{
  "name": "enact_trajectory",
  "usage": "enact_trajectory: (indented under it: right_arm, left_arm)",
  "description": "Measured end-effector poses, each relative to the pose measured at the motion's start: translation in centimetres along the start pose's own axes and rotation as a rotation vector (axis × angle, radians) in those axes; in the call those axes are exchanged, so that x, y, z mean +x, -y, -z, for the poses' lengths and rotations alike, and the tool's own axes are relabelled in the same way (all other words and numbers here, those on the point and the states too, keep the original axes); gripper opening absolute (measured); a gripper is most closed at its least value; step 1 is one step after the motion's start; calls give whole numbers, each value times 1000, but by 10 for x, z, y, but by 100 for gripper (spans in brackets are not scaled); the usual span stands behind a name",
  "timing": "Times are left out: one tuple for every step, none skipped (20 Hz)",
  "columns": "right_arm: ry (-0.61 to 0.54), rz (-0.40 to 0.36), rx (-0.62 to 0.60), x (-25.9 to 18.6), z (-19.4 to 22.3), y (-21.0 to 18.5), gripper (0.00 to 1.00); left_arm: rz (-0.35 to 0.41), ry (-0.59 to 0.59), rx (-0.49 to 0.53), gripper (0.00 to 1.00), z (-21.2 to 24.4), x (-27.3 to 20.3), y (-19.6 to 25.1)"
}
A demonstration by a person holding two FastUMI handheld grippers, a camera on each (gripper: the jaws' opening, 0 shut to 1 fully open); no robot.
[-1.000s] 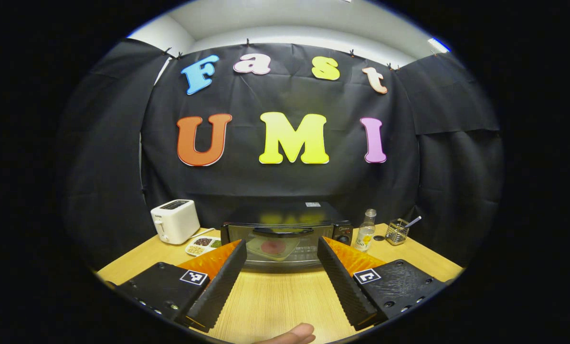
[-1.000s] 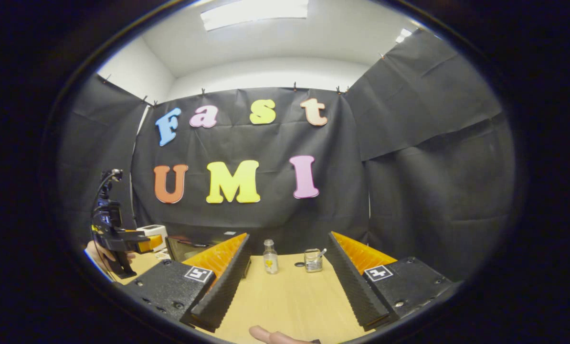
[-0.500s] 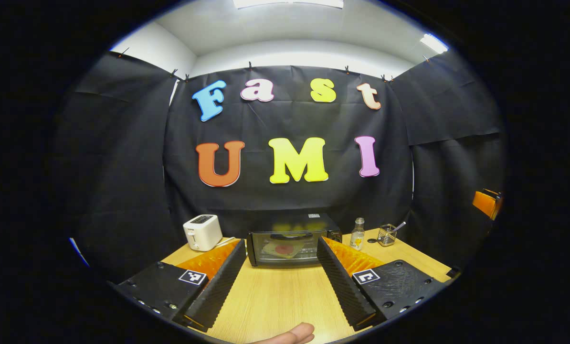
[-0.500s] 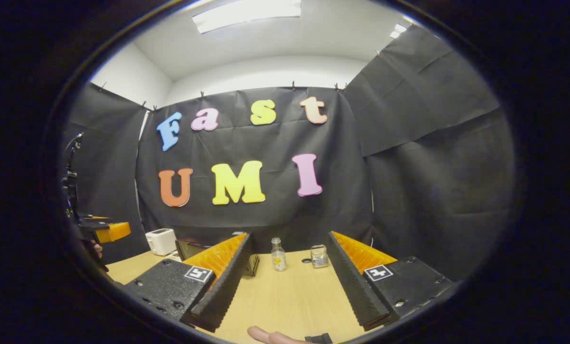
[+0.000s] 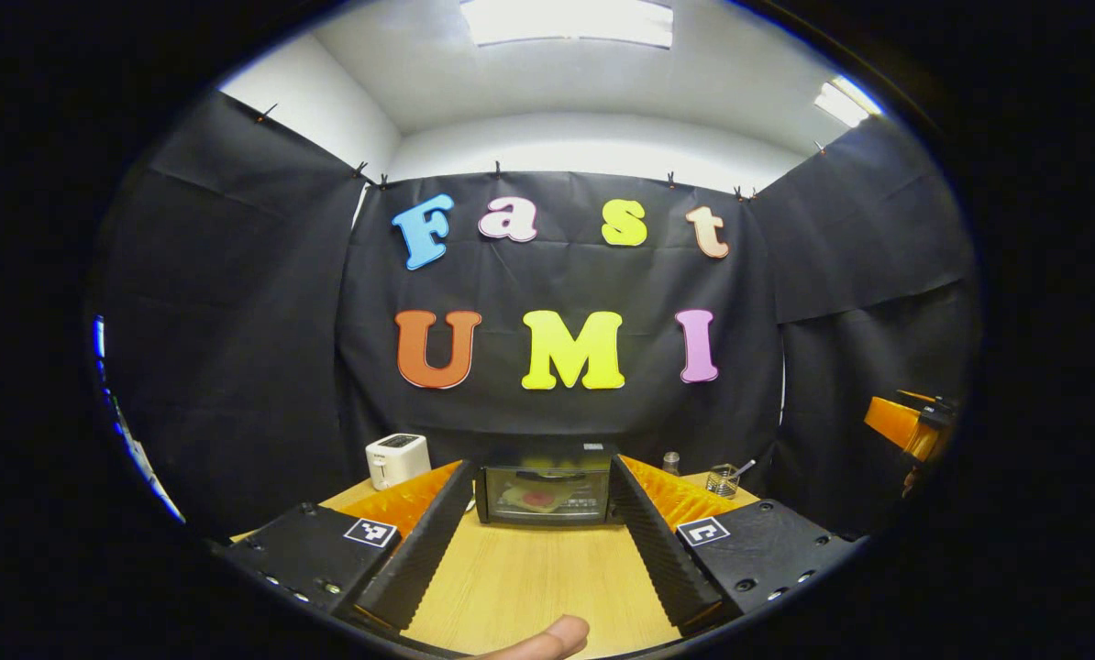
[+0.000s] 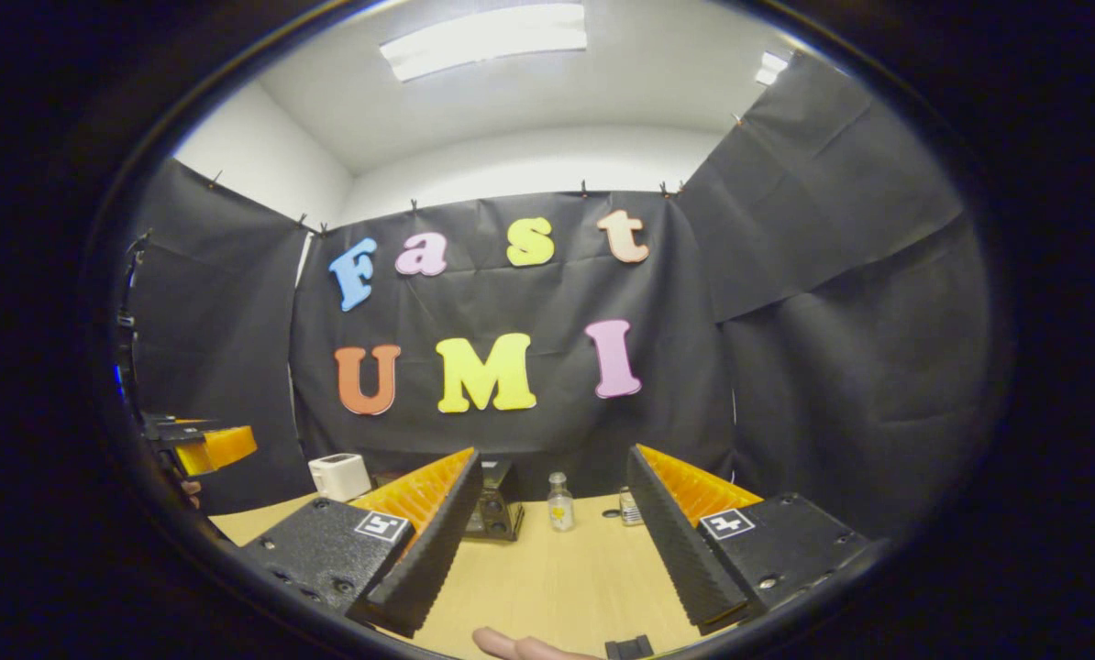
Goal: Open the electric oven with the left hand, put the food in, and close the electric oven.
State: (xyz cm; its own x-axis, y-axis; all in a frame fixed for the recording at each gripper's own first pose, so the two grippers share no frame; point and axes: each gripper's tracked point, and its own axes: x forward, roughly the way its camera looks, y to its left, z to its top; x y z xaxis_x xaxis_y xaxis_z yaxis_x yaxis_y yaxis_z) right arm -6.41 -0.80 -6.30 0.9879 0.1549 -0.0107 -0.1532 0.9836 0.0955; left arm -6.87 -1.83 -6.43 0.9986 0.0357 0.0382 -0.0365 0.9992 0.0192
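- In the right gripper view, the electric oven (image 6: 494, 507) sits at about 6 o'clock, mostly hidden behind a gripper finger.
- The food (image 5: 536, 498) behind the glass (pinkish) is too small to identify.

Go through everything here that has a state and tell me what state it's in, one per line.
Oven: door closed, food inside behind the glass.
Toaster: upright, slots empty.
Bottle: upright, cap off.
Left gripper: open, holding nothing.
Right gripper: open, holding nothing.
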Motion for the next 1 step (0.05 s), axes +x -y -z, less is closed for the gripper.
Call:
enact_trajectory:
  right_arm:
    - [7,-5,-8,-3,-2,-1,96]
  left_arm:
    - [12,-9,17,95,4,-6,3]
